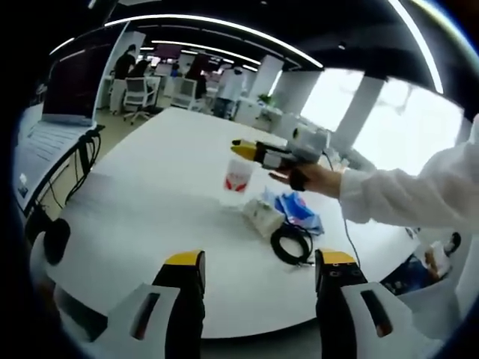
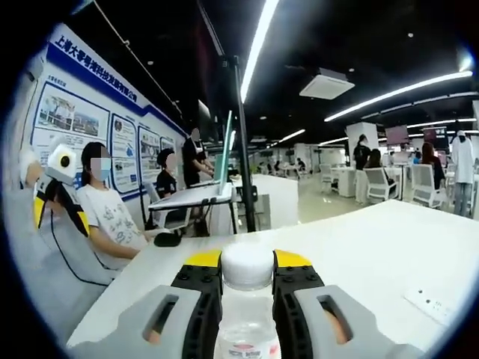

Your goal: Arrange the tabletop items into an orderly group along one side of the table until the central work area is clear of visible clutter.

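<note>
While gripper-clamped (image 2: 247,277), bottle (image 2: 247,299) between jaws.

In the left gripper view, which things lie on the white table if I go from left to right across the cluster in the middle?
Clear plastic cup with a red print → white packet → coiled black cable, with the crumpled blue wrapper just behind it. The right gripper, held in a hand, is above the cup.

Table (image 1: 165,194): white. On it, clear cup (image 1: 238,179) with red print, blue cloth (image 1: 301,210), black cable coil (image 1: 292,244). Bottle (image 2: 247,299): clear, white cap; right gripper (image 2: 248,271) jaws black, yellow-tipped.
</note>
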Demonstrator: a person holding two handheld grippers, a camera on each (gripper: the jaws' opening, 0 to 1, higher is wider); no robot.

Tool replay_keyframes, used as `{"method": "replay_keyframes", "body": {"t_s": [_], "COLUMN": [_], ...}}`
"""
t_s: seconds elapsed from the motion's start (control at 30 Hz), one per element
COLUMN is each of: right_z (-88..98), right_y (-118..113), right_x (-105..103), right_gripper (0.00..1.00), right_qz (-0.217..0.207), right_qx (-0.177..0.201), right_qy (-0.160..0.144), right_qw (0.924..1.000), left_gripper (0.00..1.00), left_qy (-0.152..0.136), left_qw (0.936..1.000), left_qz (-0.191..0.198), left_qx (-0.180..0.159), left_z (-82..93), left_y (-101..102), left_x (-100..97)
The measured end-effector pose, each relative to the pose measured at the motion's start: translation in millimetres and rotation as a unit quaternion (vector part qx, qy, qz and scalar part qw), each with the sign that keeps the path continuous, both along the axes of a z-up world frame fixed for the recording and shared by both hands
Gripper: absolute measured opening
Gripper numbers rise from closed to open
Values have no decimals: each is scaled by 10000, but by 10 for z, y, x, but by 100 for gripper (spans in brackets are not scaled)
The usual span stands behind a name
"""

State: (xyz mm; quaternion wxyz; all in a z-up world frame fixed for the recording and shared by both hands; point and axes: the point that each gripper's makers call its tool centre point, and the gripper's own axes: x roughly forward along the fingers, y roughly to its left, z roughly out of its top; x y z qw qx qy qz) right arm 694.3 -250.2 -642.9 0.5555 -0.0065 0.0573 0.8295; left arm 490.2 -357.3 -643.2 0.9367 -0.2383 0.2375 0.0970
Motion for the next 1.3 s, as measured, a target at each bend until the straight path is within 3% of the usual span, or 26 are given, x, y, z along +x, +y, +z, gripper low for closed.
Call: {"method": "replay_keyframes", "body": {"t_s": [0.3,0.7,1.17,1.23,1.3], "right_z": [-96,-115,-82,-66,21], "right_y": [-52,-35,-22,-13,17], "right_x": [156,103,56,58,112], "right_gripper": [21,22,23,31,47], "right_qz": [-50,98,-21,-149,-365], "right_qx": [142,125,1,-28,70], "right_qy": [69,-34,105,109,237], "right_qw": [9999,9999,9999,9998,9990], "left_gripper": [55,54,53,53,53], "left_qy": [-19,26,41,48,53], "left_qw": [10000,9999,9999,9999,9999], "left_qz": [28,-2,-7,-12,-28], "left_qx": [-62,-109,-144,-135,-133], "left_z": [-3,-26,-40,-42,-43], "left_y": [10,-16,-19,-19,-27], "left_x": [7,0,-1,-4,-3]}}
